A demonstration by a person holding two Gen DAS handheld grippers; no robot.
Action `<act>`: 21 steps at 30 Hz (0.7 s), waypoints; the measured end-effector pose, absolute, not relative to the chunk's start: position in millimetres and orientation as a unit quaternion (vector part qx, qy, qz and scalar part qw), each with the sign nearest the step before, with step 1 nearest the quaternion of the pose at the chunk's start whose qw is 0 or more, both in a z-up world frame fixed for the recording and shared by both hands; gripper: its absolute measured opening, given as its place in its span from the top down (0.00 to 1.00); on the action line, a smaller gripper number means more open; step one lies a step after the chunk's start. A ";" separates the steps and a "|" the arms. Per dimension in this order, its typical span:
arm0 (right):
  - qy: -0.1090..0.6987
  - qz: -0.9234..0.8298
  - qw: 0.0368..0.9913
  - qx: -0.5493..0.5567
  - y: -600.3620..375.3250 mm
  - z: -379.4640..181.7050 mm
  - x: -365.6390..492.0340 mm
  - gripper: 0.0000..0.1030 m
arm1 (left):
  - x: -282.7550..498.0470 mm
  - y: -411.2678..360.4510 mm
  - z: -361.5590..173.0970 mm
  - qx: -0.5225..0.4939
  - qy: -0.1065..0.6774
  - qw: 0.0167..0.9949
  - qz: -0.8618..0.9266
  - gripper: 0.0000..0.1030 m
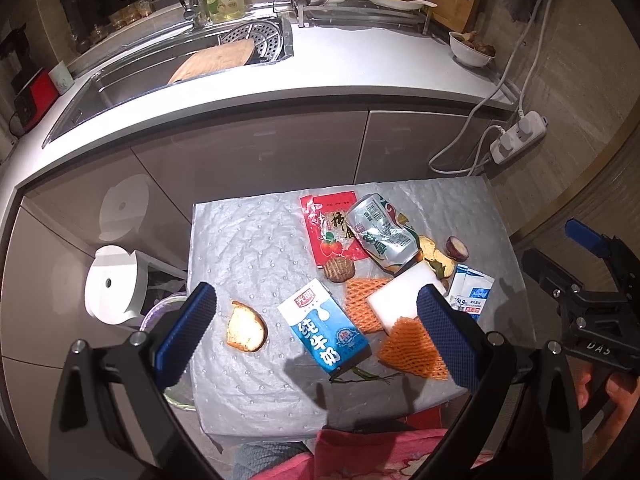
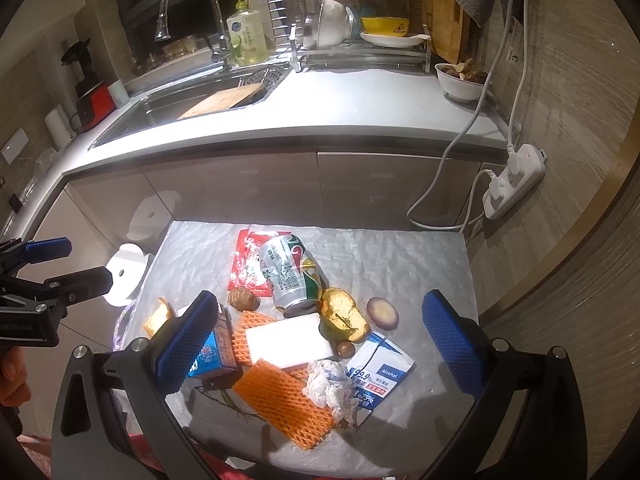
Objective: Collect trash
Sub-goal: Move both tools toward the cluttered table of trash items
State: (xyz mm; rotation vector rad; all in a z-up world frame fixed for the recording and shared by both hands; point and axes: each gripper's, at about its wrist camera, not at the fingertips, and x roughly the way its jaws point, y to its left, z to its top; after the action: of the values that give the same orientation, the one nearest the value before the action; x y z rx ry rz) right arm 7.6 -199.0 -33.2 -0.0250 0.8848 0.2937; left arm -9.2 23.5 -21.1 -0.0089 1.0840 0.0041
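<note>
Currently both grippers hover above the small table [image 1: 224, 240], fingers spread wide, nothing grasped. Left gripper [image 1: 320, 334] sits over the milk carton [image 1: 323, 326]; bread piece [image 1: 245, 327] at its 9 o'clock. Right gripper [image 2: 322, 350] frames the white sponge [image 2: 286, 340], orange foam net [image 2: 286, 404] and crumpled tissue [image 2: 330, 382]. Crushed can [image 2: 292, 276] at 12 o'clock on the red wrapper [image 2: 244, 266]; alcohol wipe packet [image 2: 378, 376] at 3 o'clock of the tissue
</note>
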 end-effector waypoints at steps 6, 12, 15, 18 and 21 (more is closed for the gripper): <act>0.432 0.144 0.890 -0.014 -197.5 -38.0 5.1 0.02 | -10.5 48.4 -55.0 0.014 0.530 0.847 -0.031 0.06; 0.448 0.145 0.882 -0.015 -195.3 -48.2 4.6 0.02 | -14.1 78.8 -104.6 0.015 0.544 0.837 -0.060 0.06; 0.453 0.145 0.879 -0.019 -192.5 -52.4 3.7 0.02 | -15.7 84.1 -127.5 0.055 0.566 0.820 -0.056 0.06; 0.456 0.144 0.878 -0.018 -191.1 -54.1 4.3 0.02 | -17.7 85.7 -132.1 0.057 0.571 0.817 -0.058 0.06; 0.457 0.143 0.878 -0.016 -190.9 -54.2 5.3 0.02 | -17.6 83.1 -125.8 0.050 0.562 0.823 -0.062 0.06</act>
State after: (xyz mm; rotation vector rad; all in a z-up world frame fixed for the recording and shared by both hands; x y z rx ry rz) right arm 5.3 -190.9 -54.2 -0.0325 0.9531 0.2992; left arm -17.6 83.1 -125.8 0.1064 1.1951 -0.1310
